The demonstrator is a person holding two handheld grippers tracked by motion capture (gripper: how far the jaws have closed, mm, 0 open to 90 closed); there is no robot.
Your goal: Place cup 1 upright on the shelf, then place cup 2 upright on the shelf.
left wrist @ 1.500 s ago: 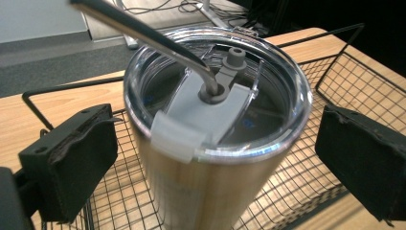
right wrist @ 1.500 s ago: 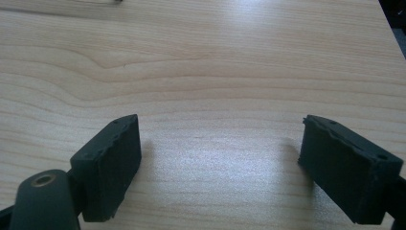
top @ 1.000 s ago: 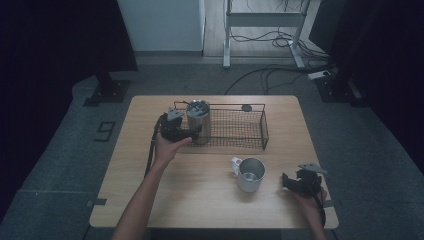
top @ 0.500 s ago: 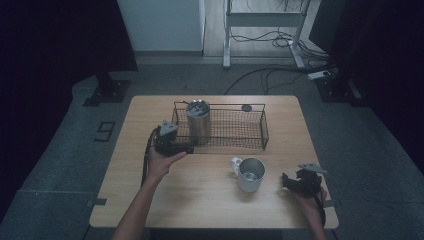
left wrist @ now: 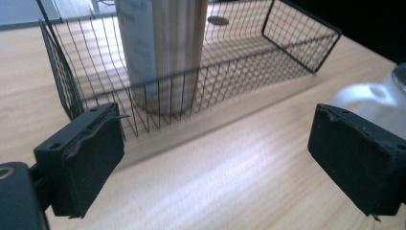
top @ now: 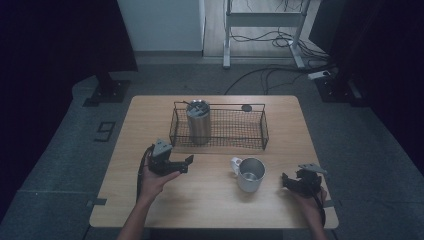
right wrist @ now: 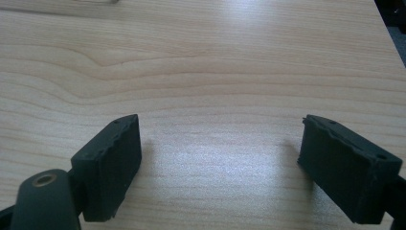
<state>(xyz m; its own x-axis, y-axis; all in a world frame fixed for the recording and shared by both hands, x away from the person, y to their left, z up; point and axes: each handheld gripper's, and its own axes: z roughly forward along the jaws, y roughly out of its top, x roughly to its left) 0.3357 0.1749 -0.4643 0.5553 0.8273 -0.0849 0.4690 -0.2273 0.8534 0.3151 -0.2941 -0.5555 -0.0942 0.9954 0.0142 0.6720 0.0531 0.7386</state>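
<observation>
High view: tumbler (top: 198, 121) is stood upright, long axis vertical, inside basket (top: 260, 131), just ahead of released left claw (top: 186, 162). Right claw (top: 286, 181) is spread, empty, on counter (top: 210, 195).

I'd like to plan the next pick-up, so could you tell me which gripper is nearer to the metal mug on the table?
The right gripper is nearer, open just right of the metal mug. The left gripper is farther off to its left, open, in front of the wire basket.
</observation>
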